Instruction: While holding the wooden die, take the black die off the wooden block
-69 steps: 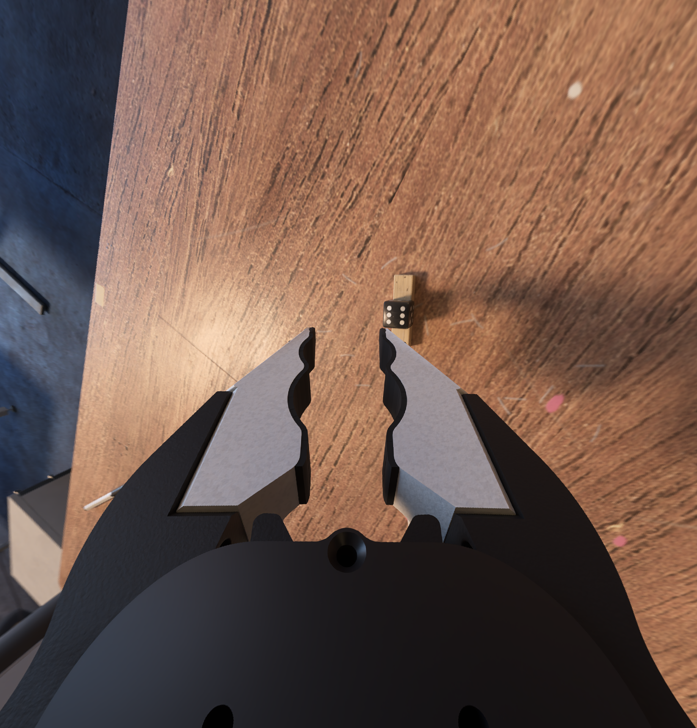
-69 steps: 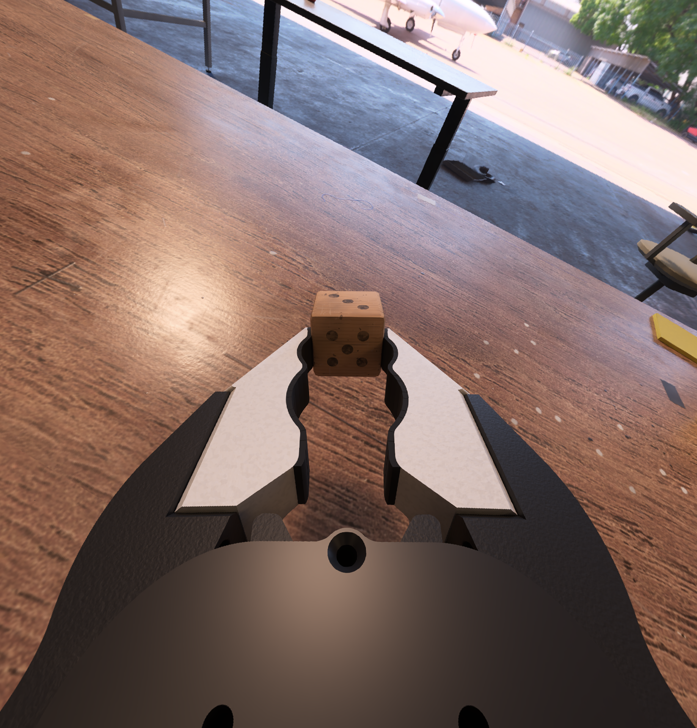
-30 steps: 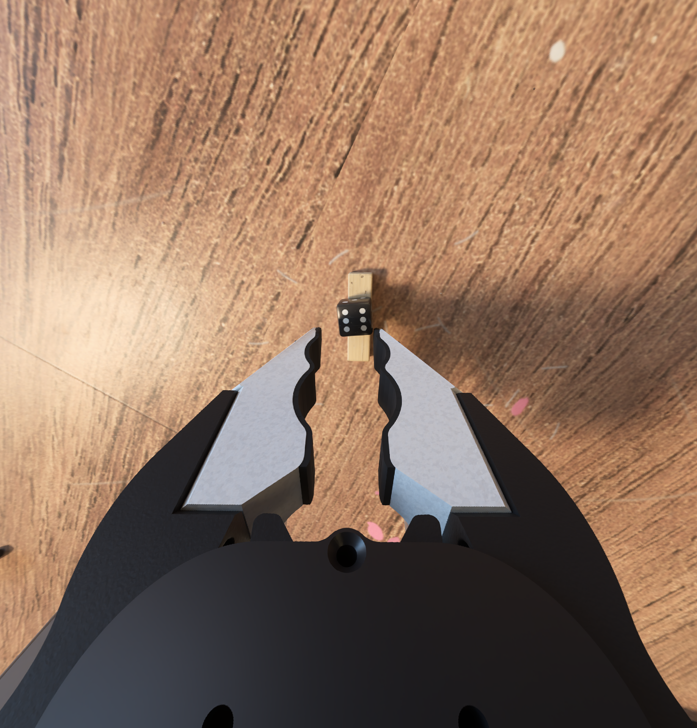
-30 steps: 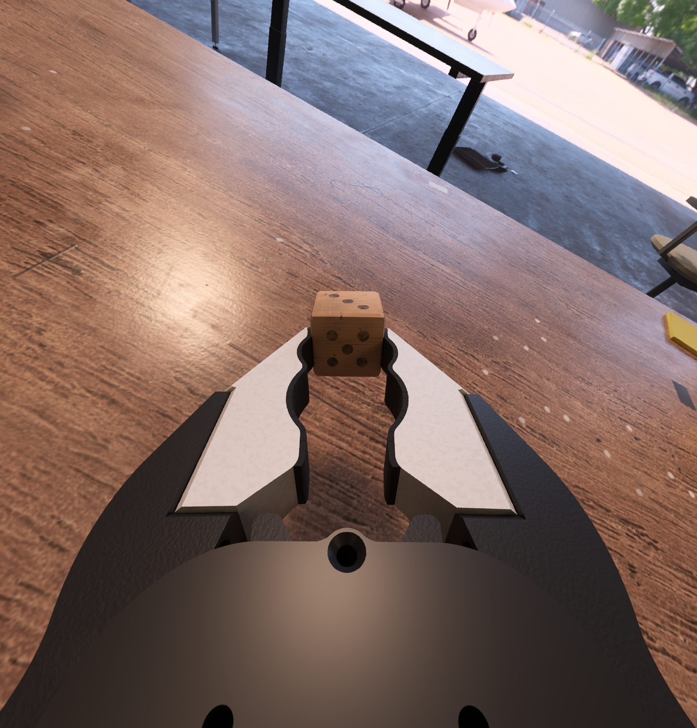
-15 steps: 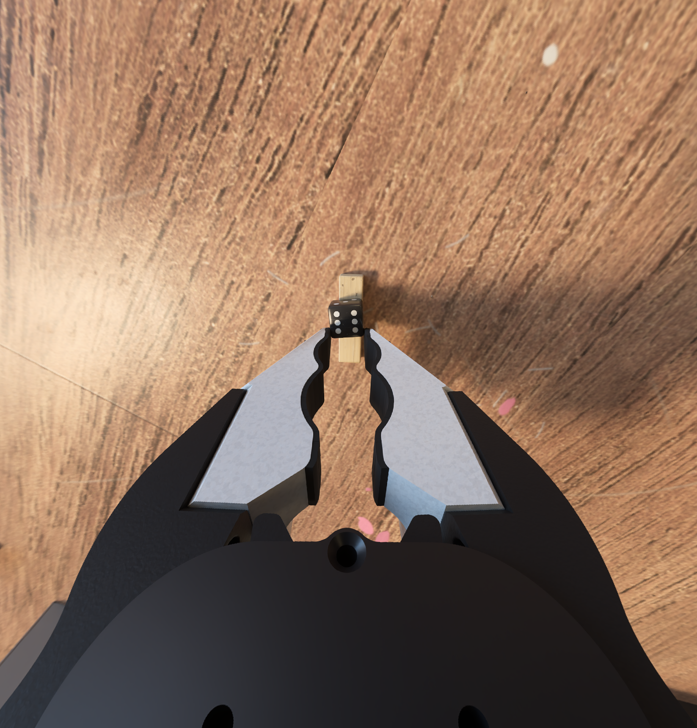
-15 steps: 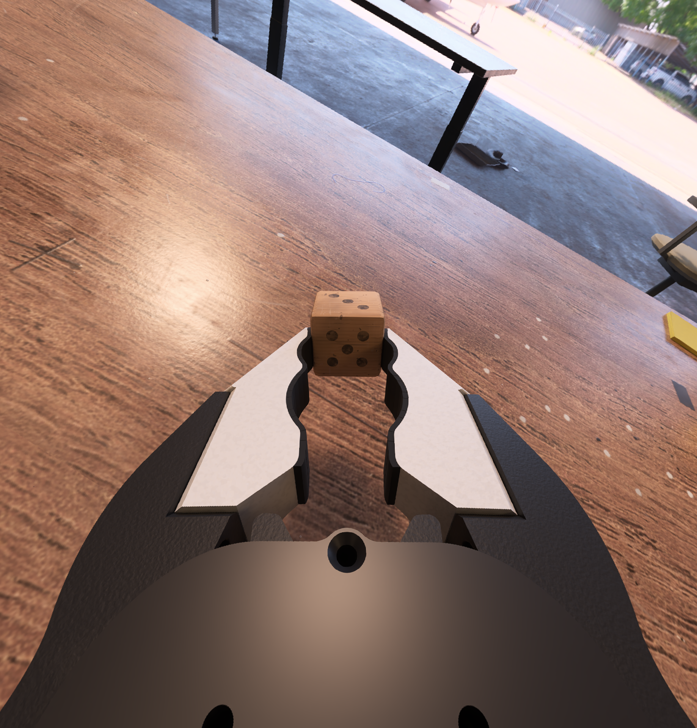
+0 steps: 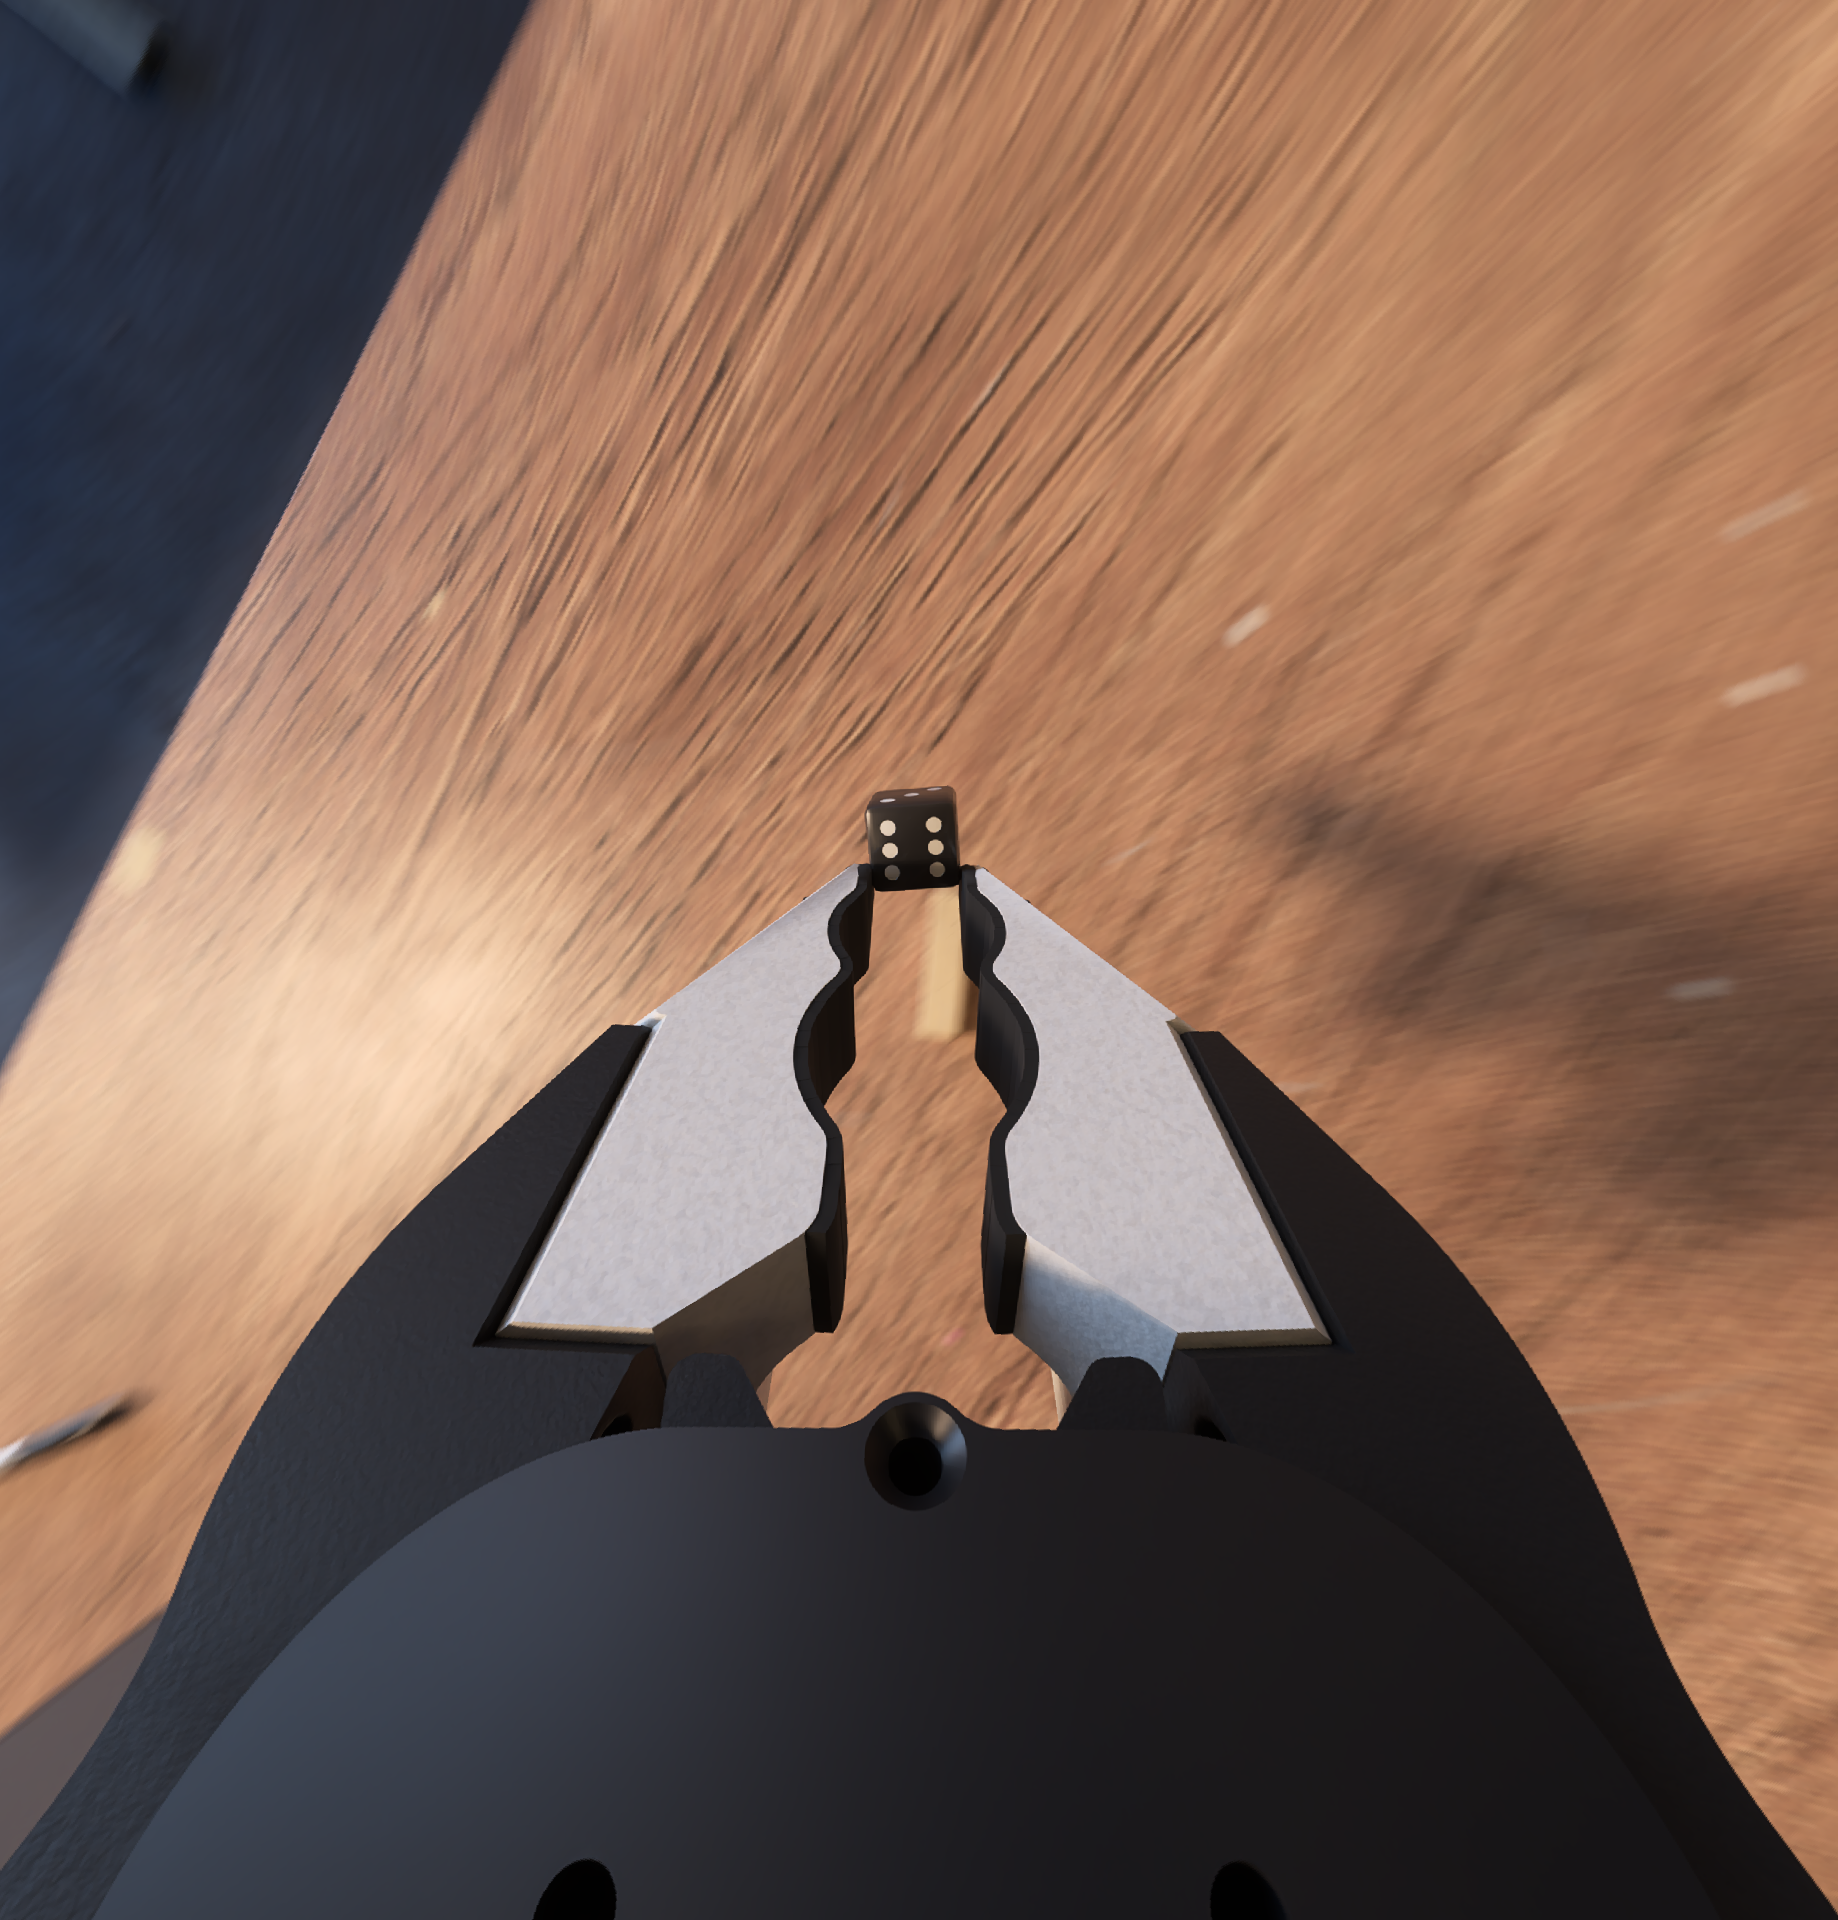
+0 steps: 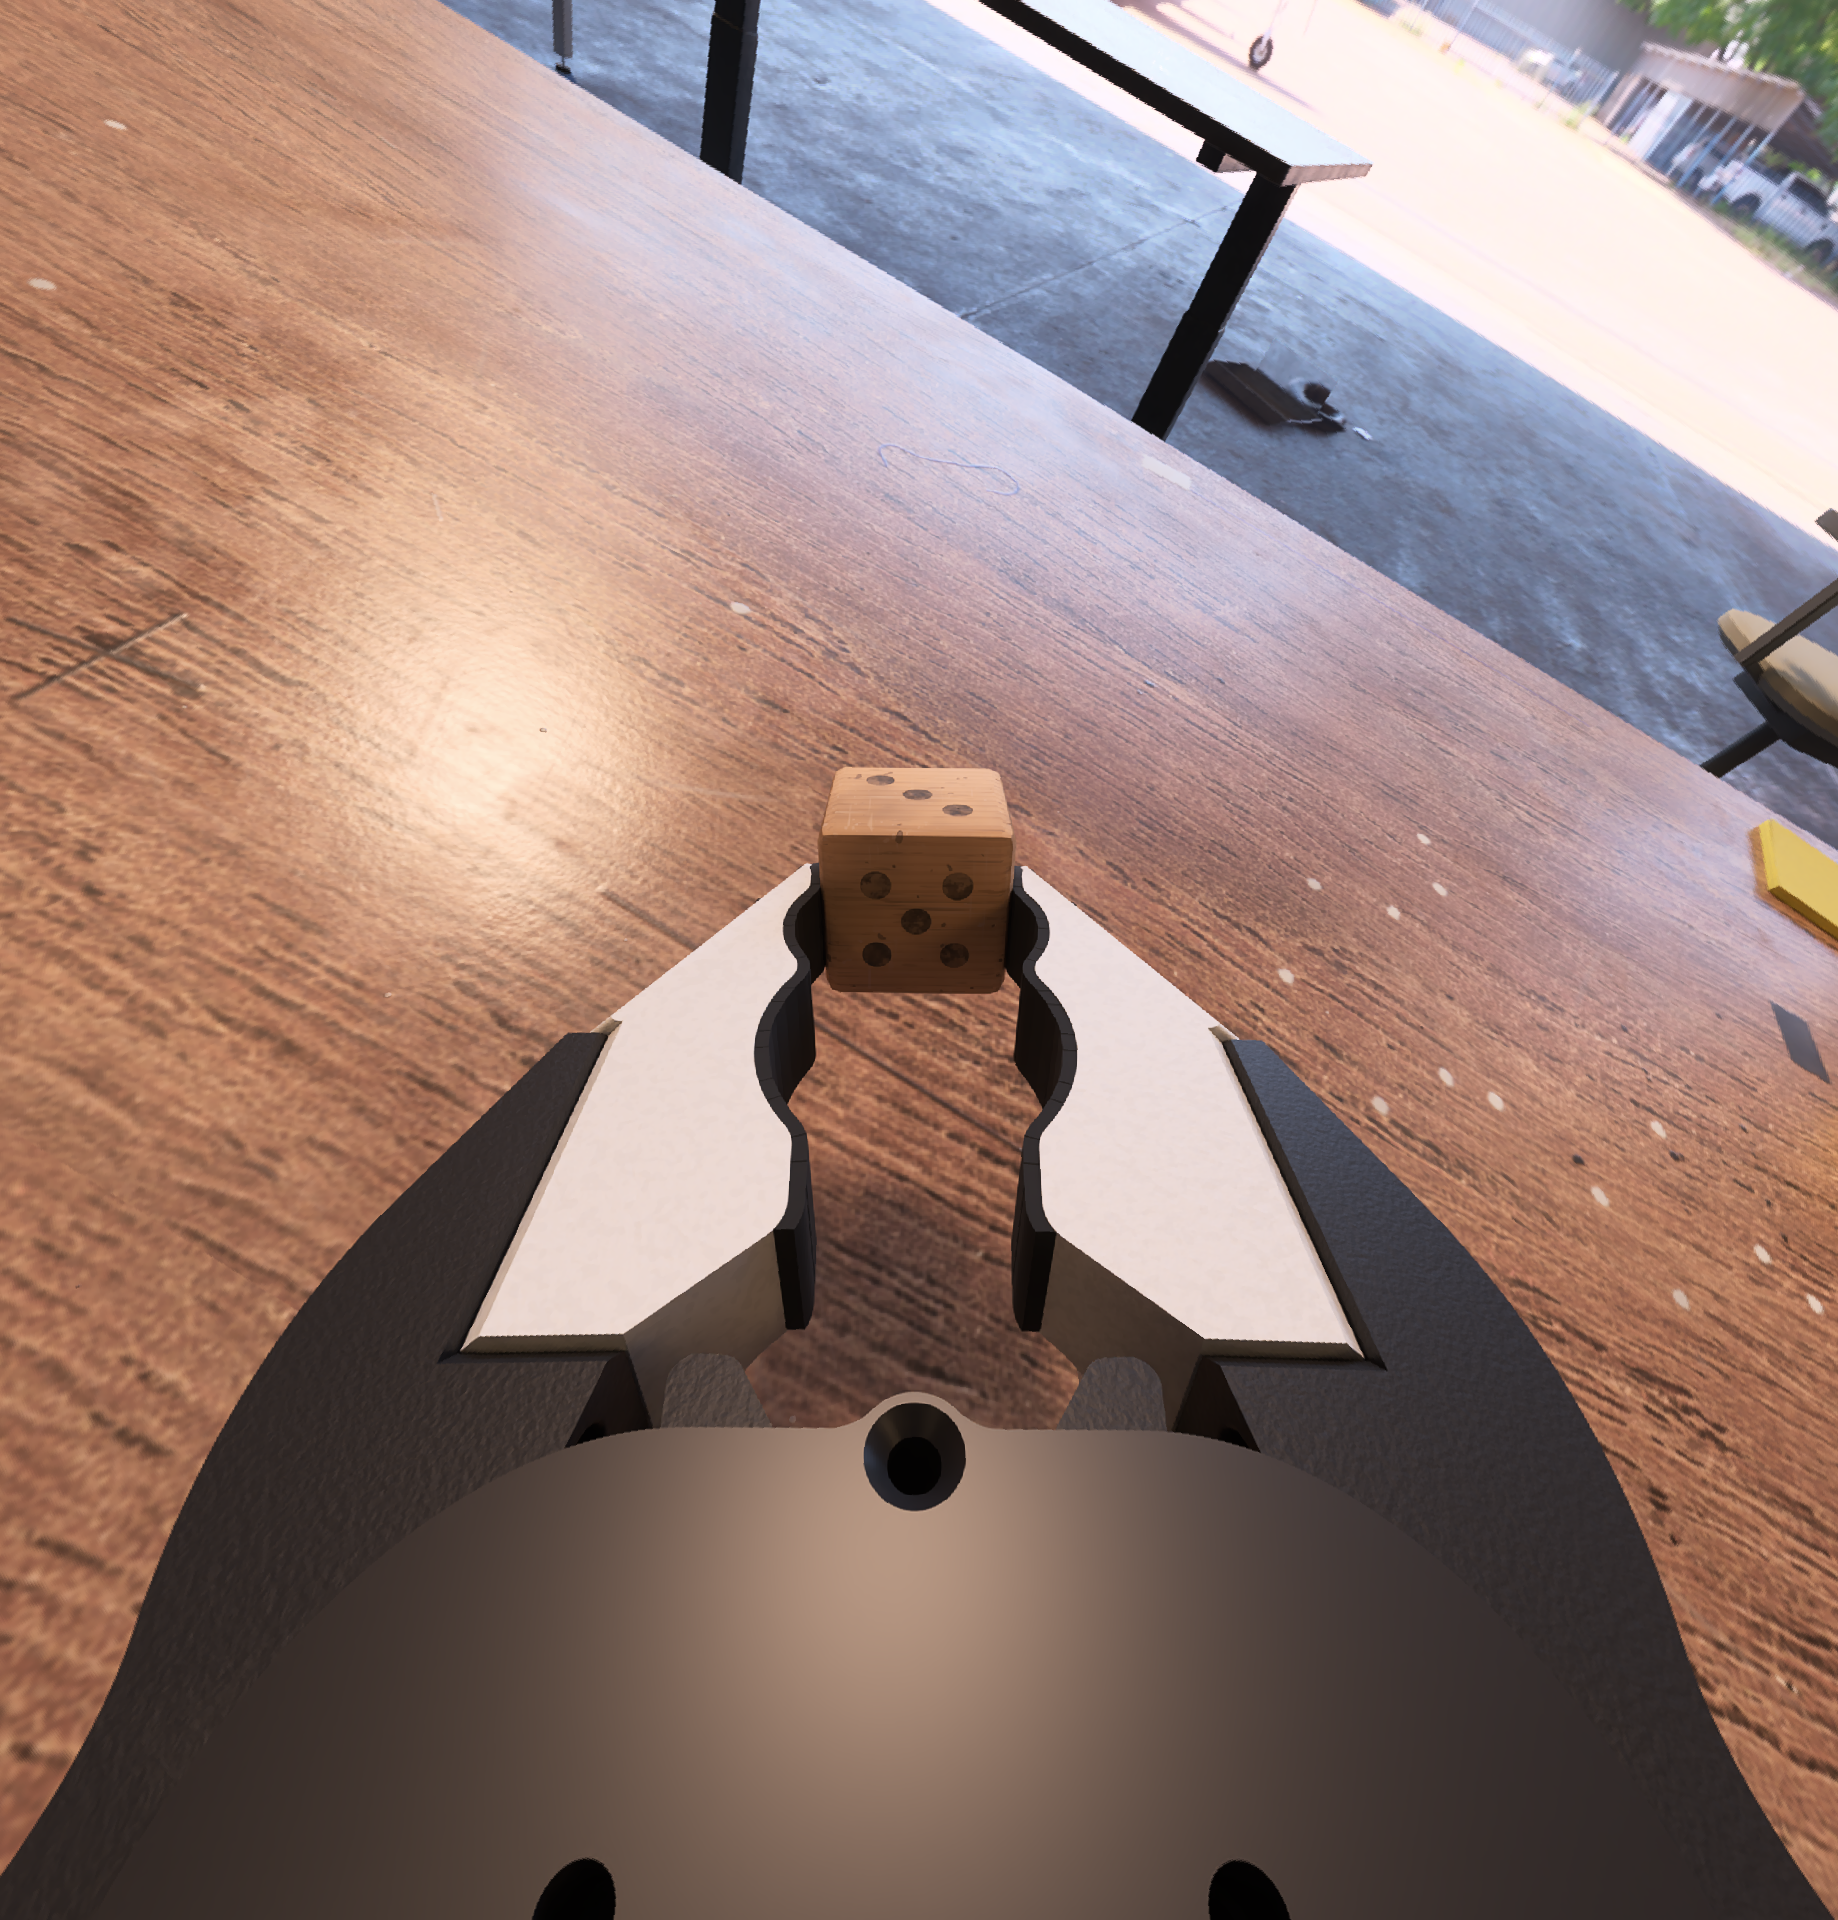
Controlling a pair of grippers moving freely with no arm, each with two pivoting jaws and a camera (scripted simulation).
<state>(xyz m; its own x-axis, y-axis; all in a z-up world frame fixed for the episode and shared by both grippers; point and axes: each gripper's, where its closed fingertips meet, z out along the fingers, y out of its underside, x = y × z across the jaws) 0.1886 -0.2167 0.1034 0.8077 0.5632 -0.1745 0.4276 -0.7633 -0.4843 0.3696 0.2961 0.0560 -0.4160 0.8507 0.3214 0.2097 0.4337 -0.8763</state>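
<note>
1. Between your left hand-held gripper's fingertips sits the black die, pinched and raised above the blurred worktop.
2. Below it, the wooden block lies on the worktop, seen between the jaws, apart from the die.
3. Your right hand-held gripper pinches the wooden die at its tips above the worktop.

A yellow slab lies on the wooden table.
</note>
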